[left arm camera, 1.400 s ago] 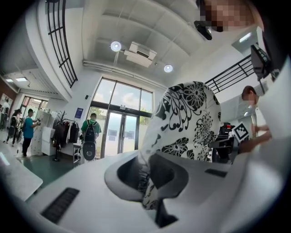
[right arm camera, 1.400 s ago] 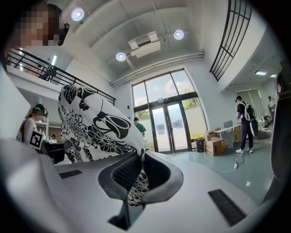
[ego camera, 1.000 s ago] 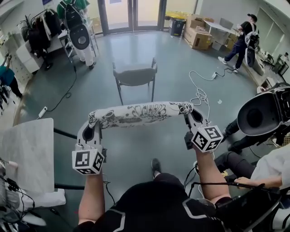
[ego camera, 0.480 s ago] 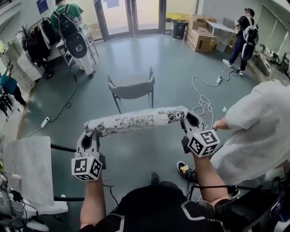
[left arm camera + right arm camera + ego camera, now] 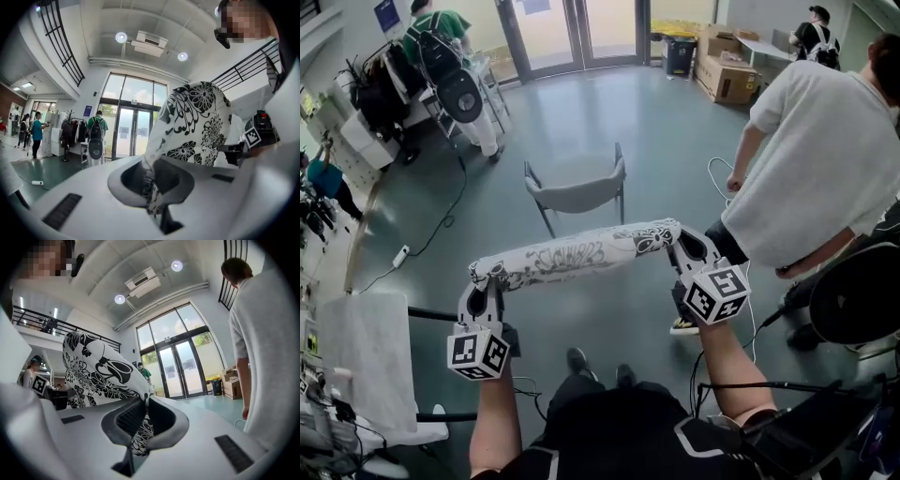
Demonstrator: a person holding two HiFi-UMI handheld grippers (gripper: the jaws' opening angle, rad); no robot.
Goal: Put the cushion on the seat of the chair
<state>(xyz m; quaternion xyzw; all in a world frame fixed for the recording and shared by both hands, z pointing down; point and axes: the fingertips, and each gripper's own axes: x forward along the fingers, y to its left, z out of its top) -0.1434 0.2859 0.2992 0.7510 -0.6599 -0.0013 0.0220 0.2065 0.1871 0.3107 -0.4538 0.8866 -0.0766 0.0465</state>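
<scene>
Carry step, by my reading: left hand-held gripper point(image 5: 481, 281) and right hand-held gripper point(image 5: 682, 244) clamp the floral cushion's point(image 5: 572, 253) ends, well short of the chair point(image 5: 577, 195); next, reach its seat and lower.

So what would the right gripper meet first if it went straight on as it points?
Probably the chair, across bare floor; depth is unclear, so it might pass above or beside it.

No writing can be read; the blue wall sign point(image 5: 387, 13) is too small.

black top point(image 5: 623, 427) with white trim, pale grey left gripper point(image 5: 484, 281) and right gripper point(image 5: 682, 242), black-and-white marker cubes point(image 5: 478, 353)
</scene>
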